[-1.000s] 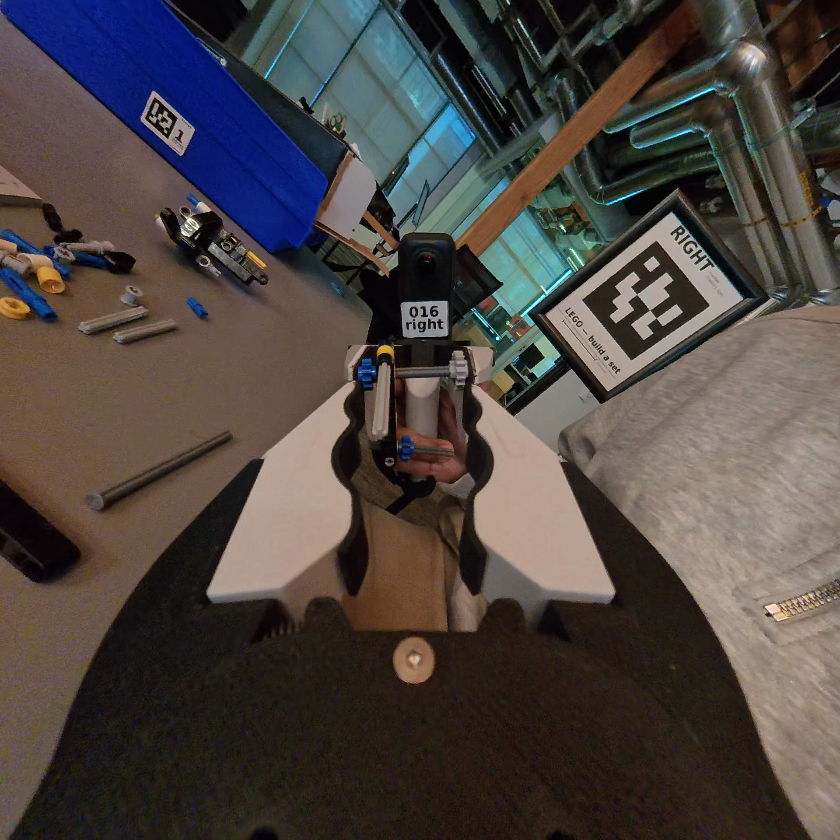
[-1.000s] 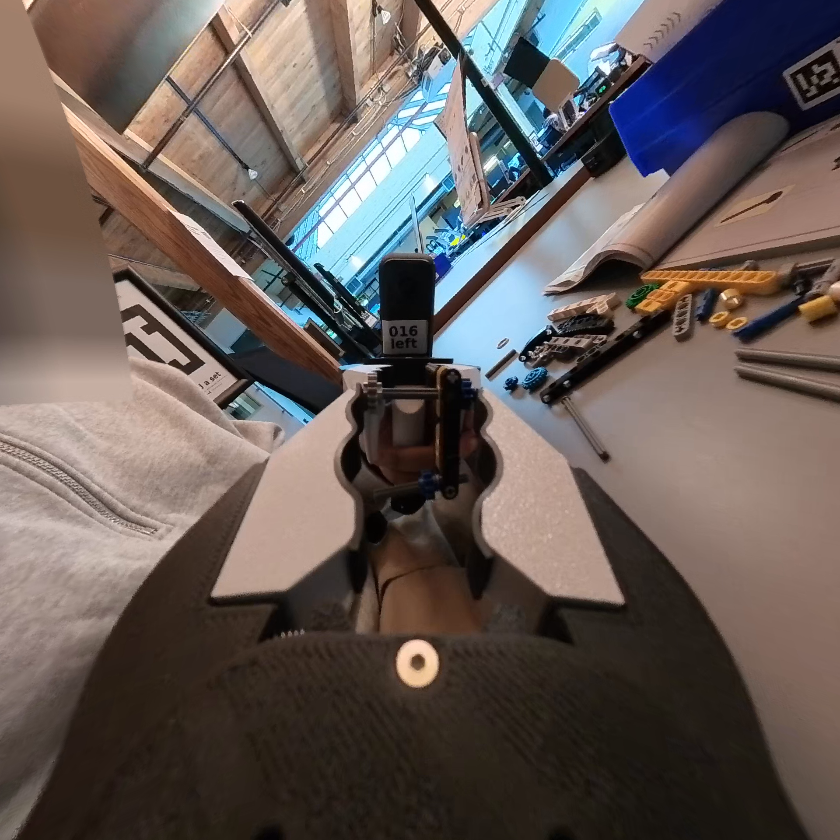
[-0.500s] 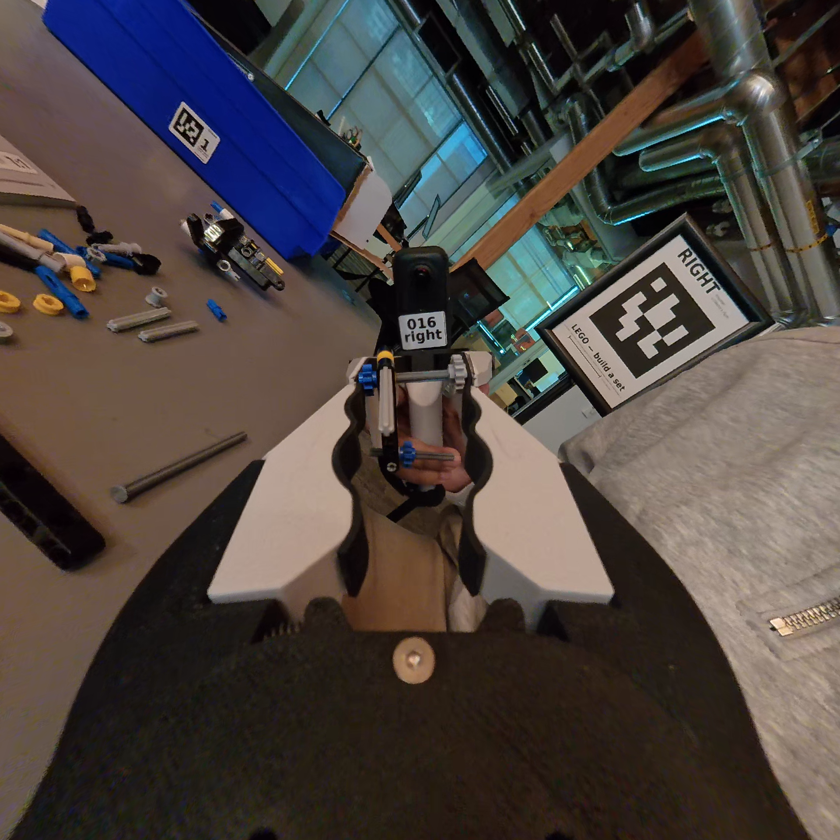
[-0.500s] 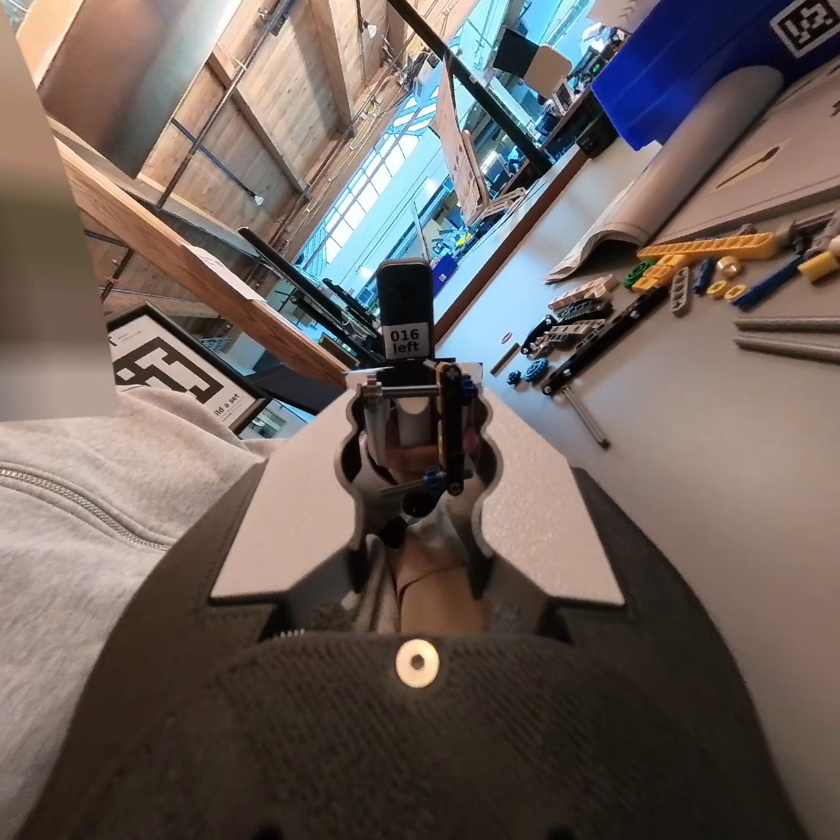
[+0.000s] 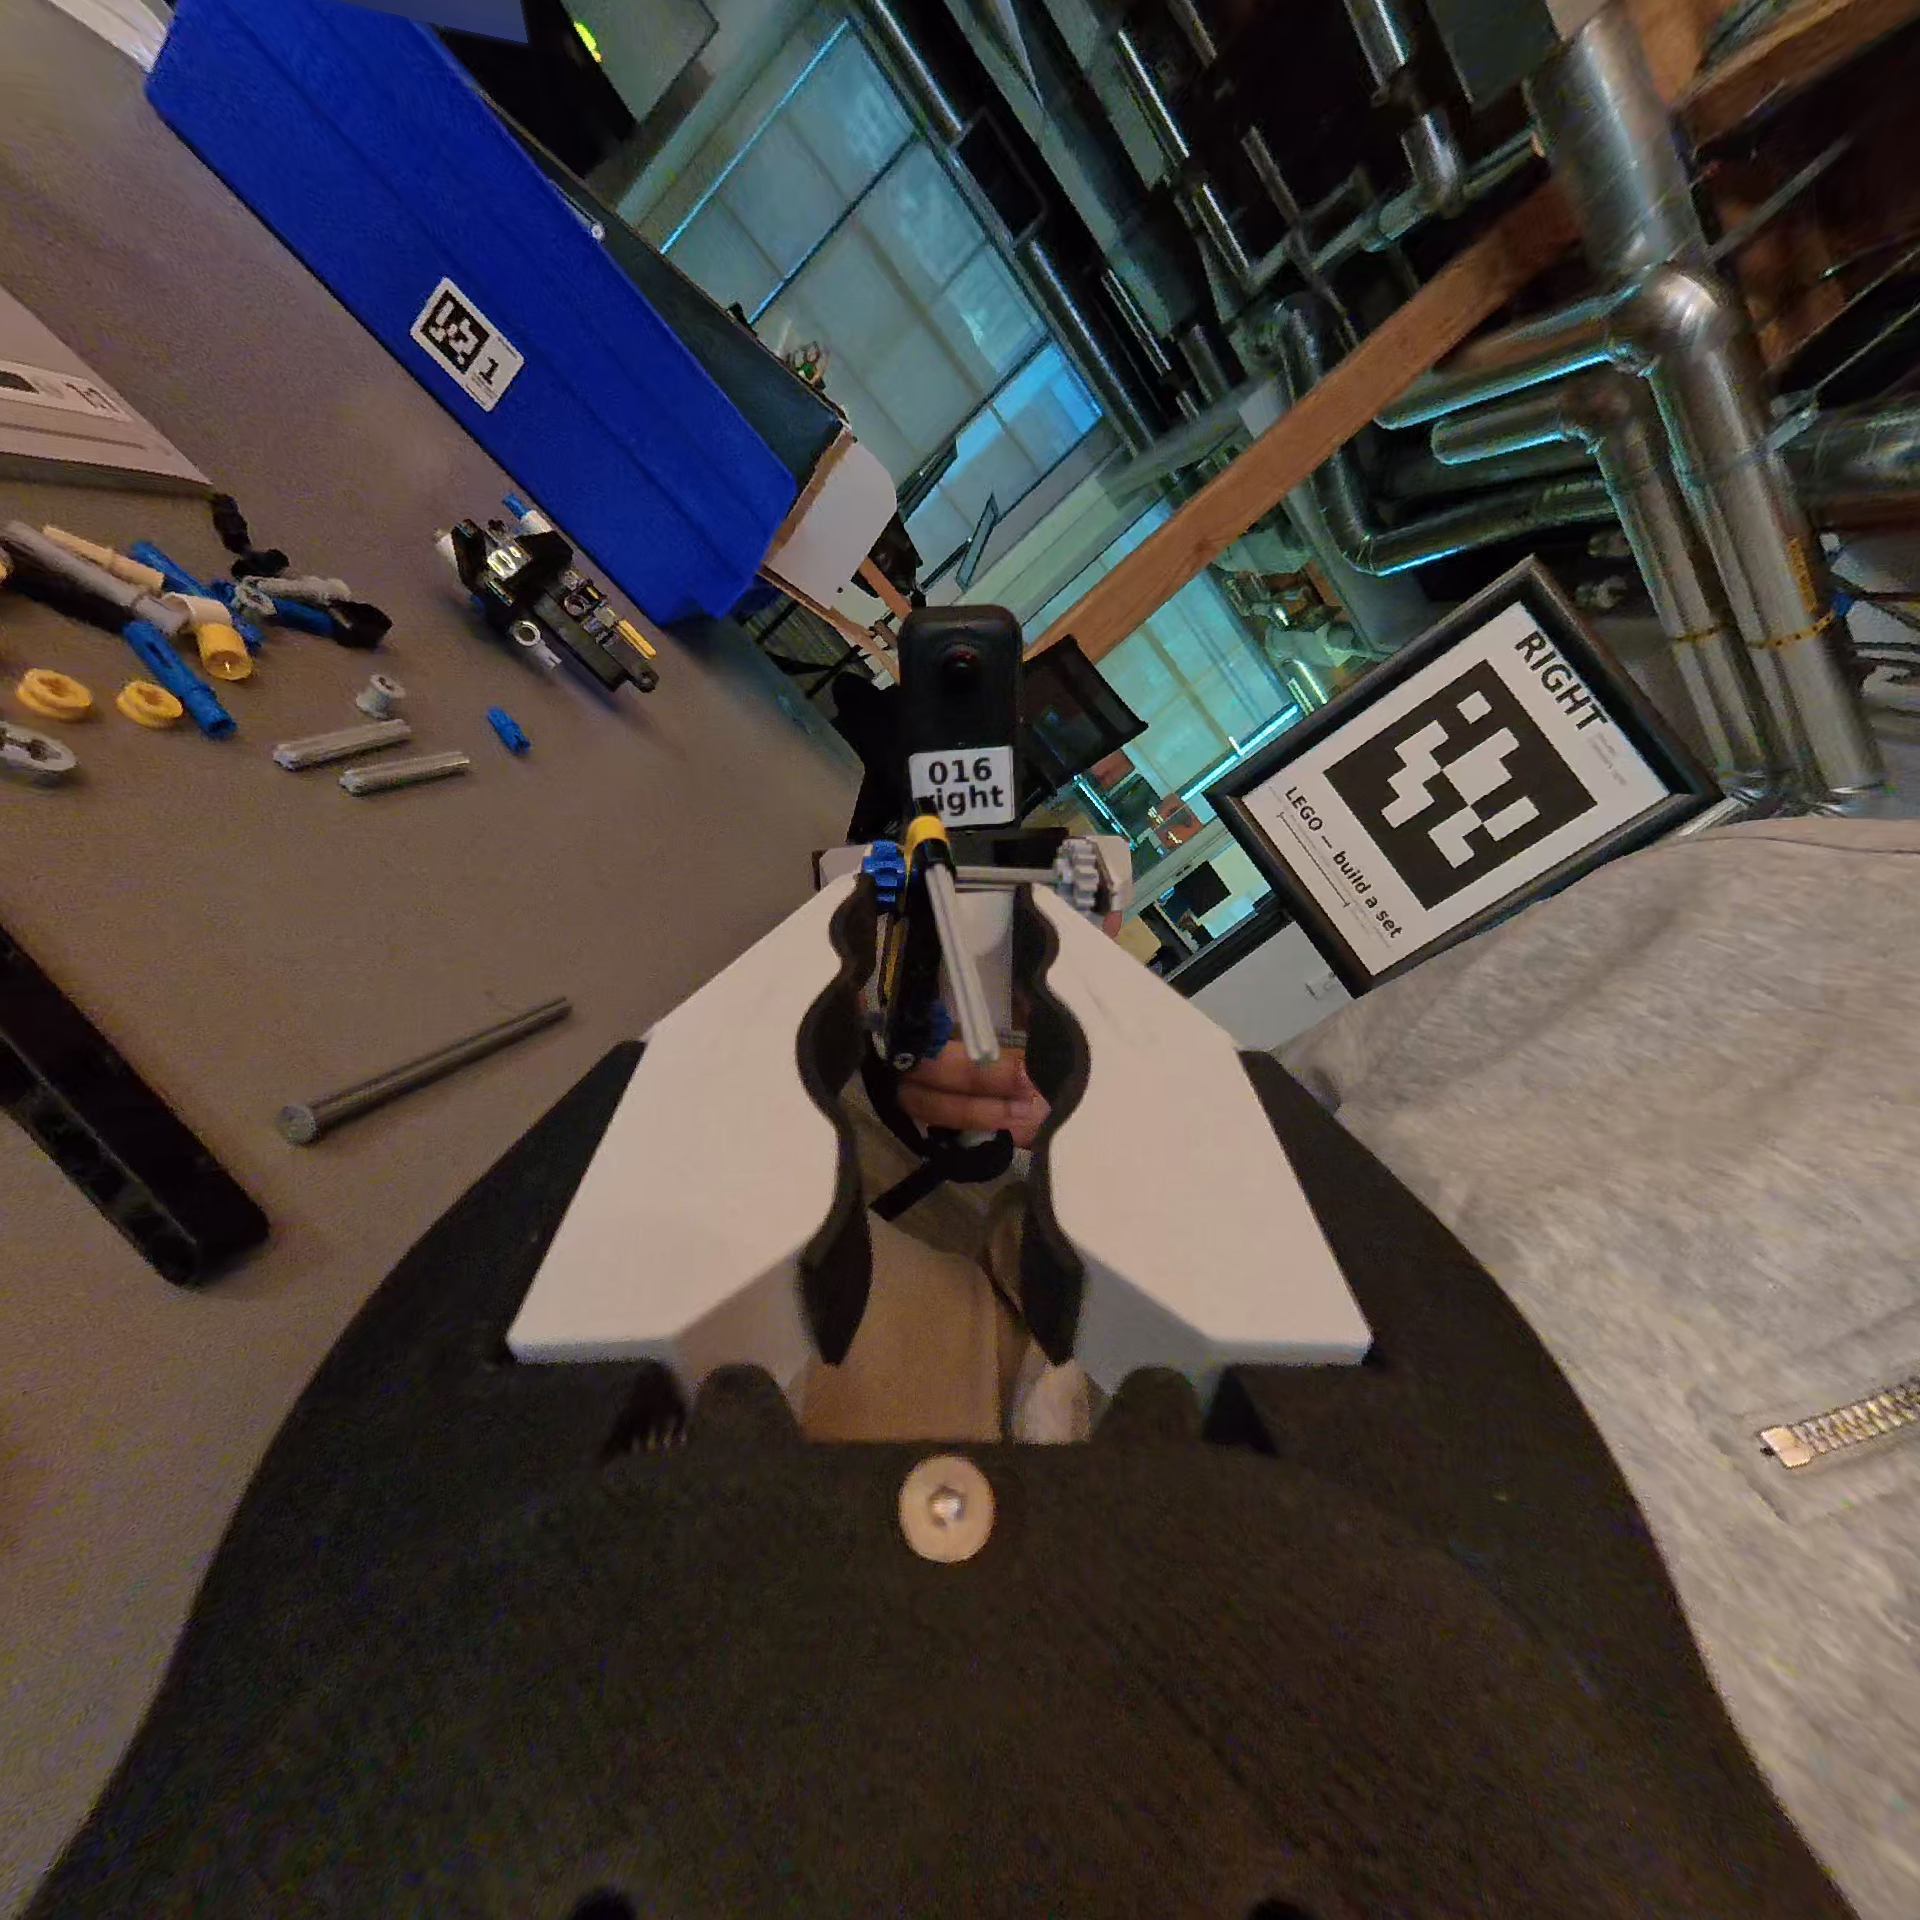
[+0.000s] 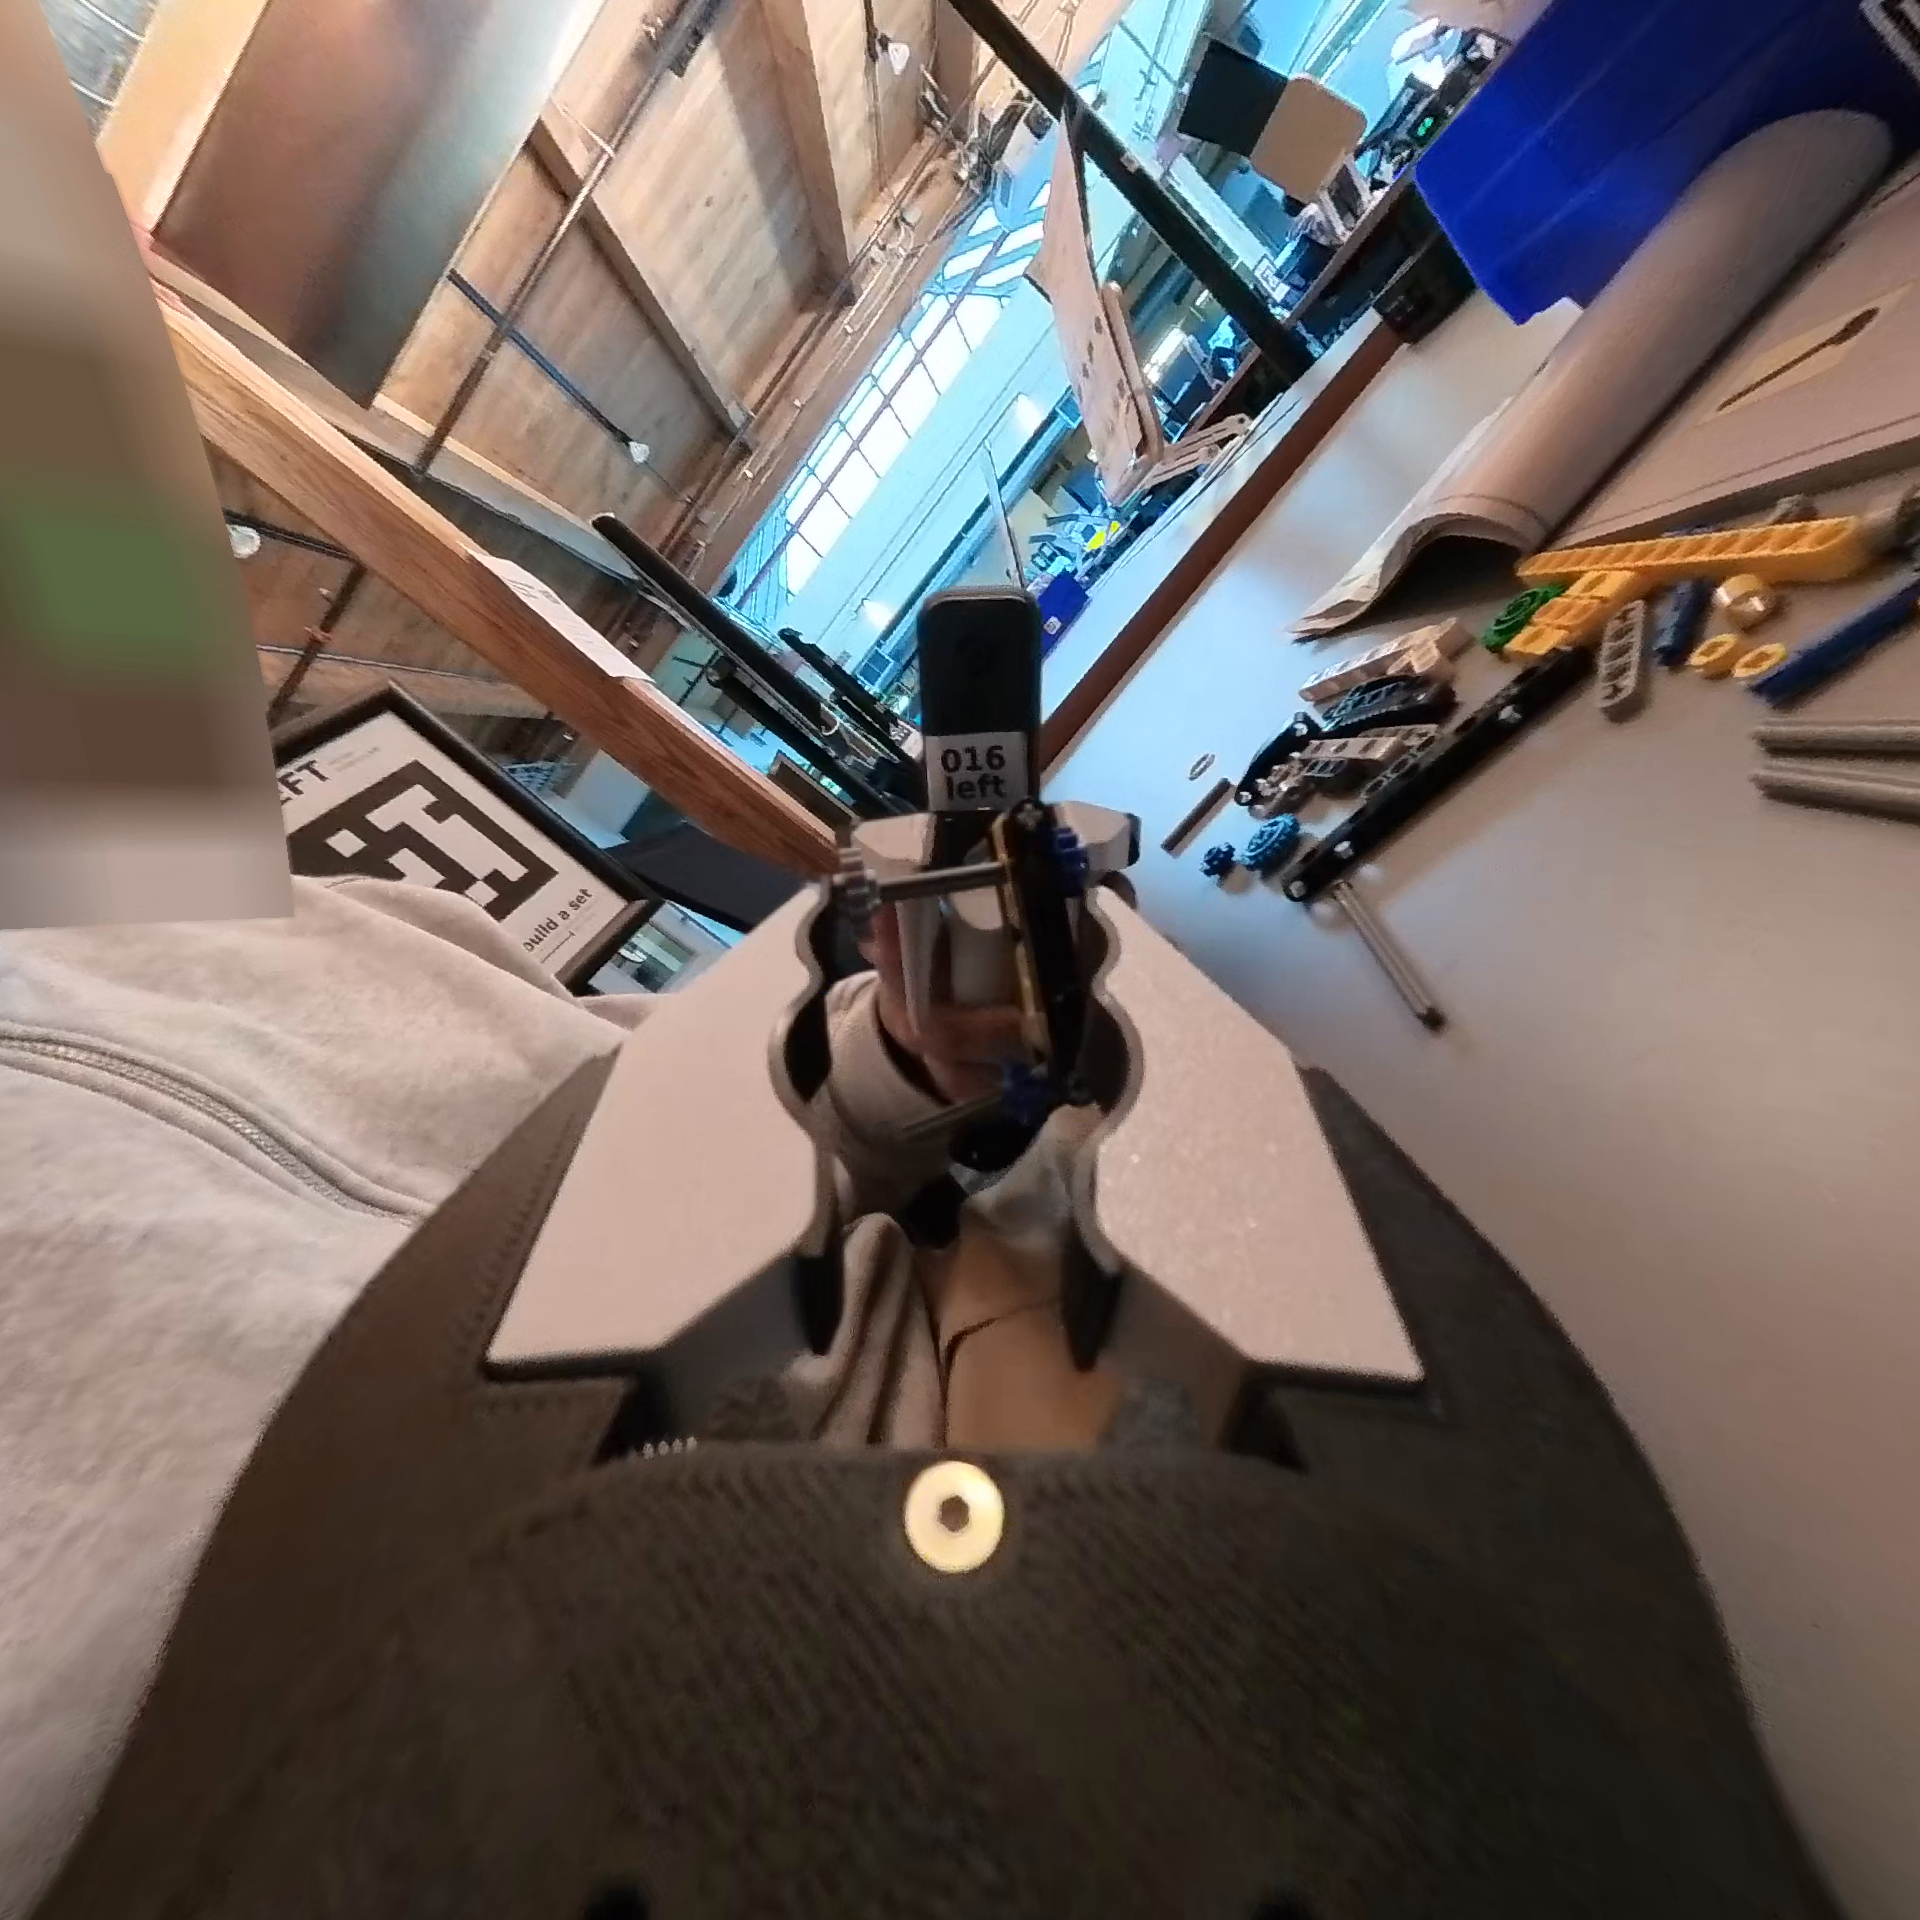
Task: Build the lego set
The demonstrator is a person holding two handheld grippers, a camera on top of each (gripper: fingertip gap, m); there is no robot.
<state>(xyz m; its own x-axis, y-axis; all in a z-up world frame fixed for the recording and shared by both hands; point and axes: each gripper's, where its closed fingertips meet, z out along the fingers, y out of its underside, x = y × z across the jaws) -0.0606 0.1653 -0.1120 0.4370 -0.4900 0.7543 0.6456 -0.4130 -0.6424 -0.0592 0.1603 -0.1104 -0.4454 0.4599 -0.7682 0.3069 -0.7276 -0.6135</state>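
A small lego assembly [image 5: 961, 966] hangs in the air between my two grippers, which face each other tip to tip. It has a black and yellow beam, a grey beam, blue gears and a grey axle with a grey gear. In the left wrist view it sits between the tips of my left gripper [image 5: 971, 904], with the right gripper [image 5: 966, 821] just beyond. In the right wrist view the assembly [image 6: 1039, 935] sits between the tips of my right gripper [image 6: 966, 914], with the axle spanning the gap. Both grippers appear closed on it.
The grey table holds loose parts: a grey rod [image 5: 416, 1070], a long black beam [image 5: 94, 1122], a small sub-assembly [image 5: 540, 603], a yellow beam [image 6: 1683, 551], blue gears [image 6: 1273, 842] and a booklet [image 6: 1558, 468]. A blue bin [image 5: 468, 312] stands behind. A person's grey sweatshirt [image 5: 1610, 1143] is close by.
The assembly's beams have swung from upright to tilted, and the lower axle now points away at an angle. Both grippers shifted slightly together, staying tip to tip.
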